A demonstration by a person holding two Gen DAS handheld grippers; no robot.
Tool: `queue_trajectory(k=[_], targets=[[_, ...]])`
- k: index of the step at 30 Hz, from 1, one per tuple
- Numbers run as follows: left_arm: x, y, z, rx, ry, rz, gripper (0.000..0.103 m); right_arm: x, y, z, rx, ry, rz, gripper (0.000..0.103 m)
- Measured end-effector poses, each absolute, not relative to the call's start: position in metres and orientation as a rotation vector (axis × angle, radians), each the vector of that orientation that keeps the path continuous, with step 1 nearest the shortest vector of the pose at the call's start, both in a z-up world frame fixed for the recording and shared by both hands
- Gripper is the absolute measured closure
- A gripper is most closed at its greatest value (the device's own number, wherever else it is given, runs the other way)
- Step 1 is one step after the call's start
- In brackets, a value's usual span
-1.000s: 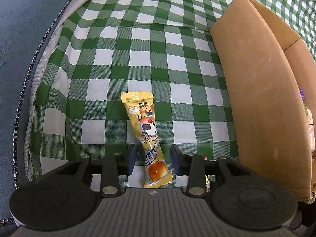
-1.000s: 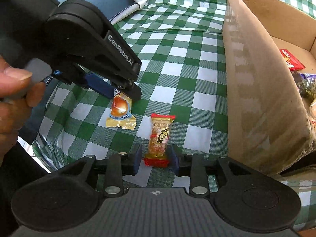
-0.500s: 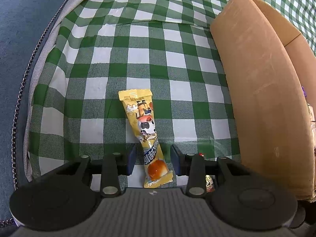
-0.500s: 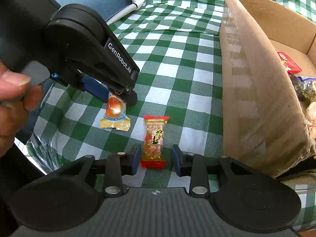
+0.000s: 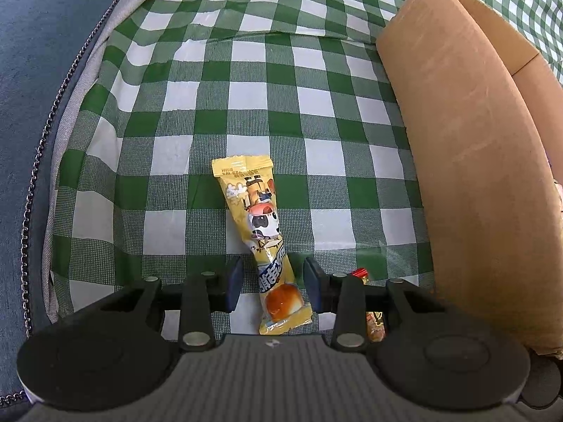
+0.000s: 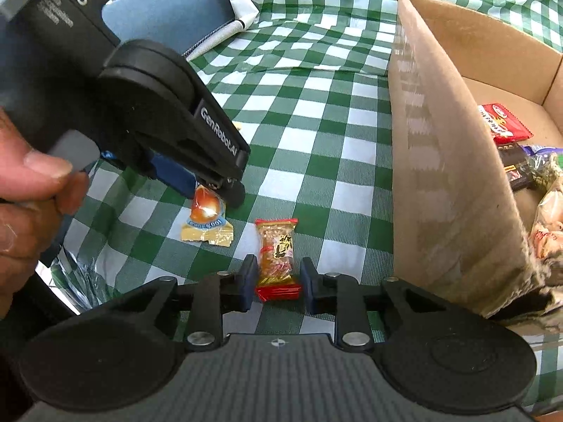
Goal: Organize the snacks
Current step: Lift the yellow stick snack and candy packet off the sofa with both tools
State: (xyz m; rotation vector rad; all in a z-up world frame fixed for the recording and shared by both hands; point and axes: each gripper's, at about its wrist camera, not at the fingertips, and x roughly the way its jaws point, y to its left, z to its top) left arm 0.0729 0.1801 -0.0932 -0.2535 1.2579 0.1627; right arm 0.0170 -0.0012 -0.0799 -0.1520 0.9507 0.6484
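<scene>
Green-and-white checked cloth [image 5: 316, 81] covers the surface, with a blue padded seat or cushion [image 5: 31, 70] at its left edge in the left wrist view.

On the cloth lies a long yellow snack packet [image 5: 262, 232] printed with a cartoon cow, its far end pointing away from the camera and its near end, with an orange bun picture, lying between the fingers of the left gripper [image 5: 272, 283]. Those fingers stand apart on either side of the packet with a gap on each side; they are not pressing it. The right wrist view shows the same gripper [image 6: 225, 190] from the side, its tip down at the packet's end [image 6: 207, 221], with a hand [image 6: 31, 204] on its handle.

Just beside the yellow packet lies a small clear-wrapped snack with red ends [image 6: 278, 260]. It rests flat on the cloth, its near end between the fingers of the right gripper [image 6: 276, 288], which are spread slightly wider than the wrapper and do not grip it. In the left wrist view only a sliver of this snack [image 5: 371, 316] shows behind the right-hand finger.

To the right of both snacks stands an open cardboard box [image 6: 432, 183], its near wall tall beside the snacks. Inside it lie a red packet [image 6: 503, 123], a dark packet [image 6: 517, 168] and other wrapped snacks, partly hidden by the wall.
</scene>
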Motion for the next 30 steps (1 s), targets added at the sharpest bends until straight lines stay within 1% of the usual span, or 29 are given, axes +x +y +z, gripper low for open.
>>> queue_trajectory(k=[1,4,6,14,15,19,22,24,25,26,27,28,29,30], targets=[[0.073,0.18,-0.094,-0.25,1.258,0.162,0.069,0.017,-0.001,-0.079,-0.152,0.947,0.649,0.075],[0.074,0.181,-0.094,-0.246,1.254,0.161,0.082,0.017,-0.002,-0.077,-0.147,0.942,0.65,0.076],[0.074,0.183,-0.091,-0.254,1.24,0.169,0.086,0.017,-0.003,-0.077,-0.142,0.94,0.651,0.076],[0.066,0.202,-0.065,-0.337,1.093,0.219,0.086,0.015,-0.007,-0.067,-0.098,0.914,0.668,0.077],[0.064,0.205,-0.06,-0.341,1.069,0.229,0.086,0.014,-0.007,-0.065,-0.095,0.907,0.676,0.103],[0.059,0.214,-0.038,-0.34,0.972,0.27,0.086,0.01,-0.009,-0.055,-0.078,0.869,0.702,0.103],[0.057,0.22,-0.032,-0.374,0.949,0.27,0.086,0.007,-0.009,-0.051,-0.091,0.849,0.719,0.103],[0.057,0.221,-0.031,-0.381,0.951,0.267,0.086,0.005,-0.003,-0.056,-0.154,0.856,0.719,0.102],[0.057,0.22,-0.031,-0.377,0.954,0.266,0.086,0.004,0.0,-0.06,-0.194,0.854,0.707,0.096],[0.058,0.219,-0.032,-0.371,0.958,0.265,0.086,0.002,0.004,-0.065,-0.234,0.846,0.692,0.087],[0.059,0.216,-0.034,-0.364,0.962,0.263,0.086,0.001,0.007,-0.069,-0.26,0.836,0.677,0.059],[0.059,0.214,-0.034,-0.356,0.965,0.259,0.086,0.001,0.01,-0.072,-0.273,0.825,0.667,0.036],[0.061,0.213,-0.035,-0.349,0.968,0.258,0.086,0.001,0.012,-0.075,-0.28,0.82,0.666,0.033],[0.061,0.214,-0.036,-0.344,0.97,0.256,0.086,0.002,0.015,-0.079,-0.29,0.826,0.667,0.033]])
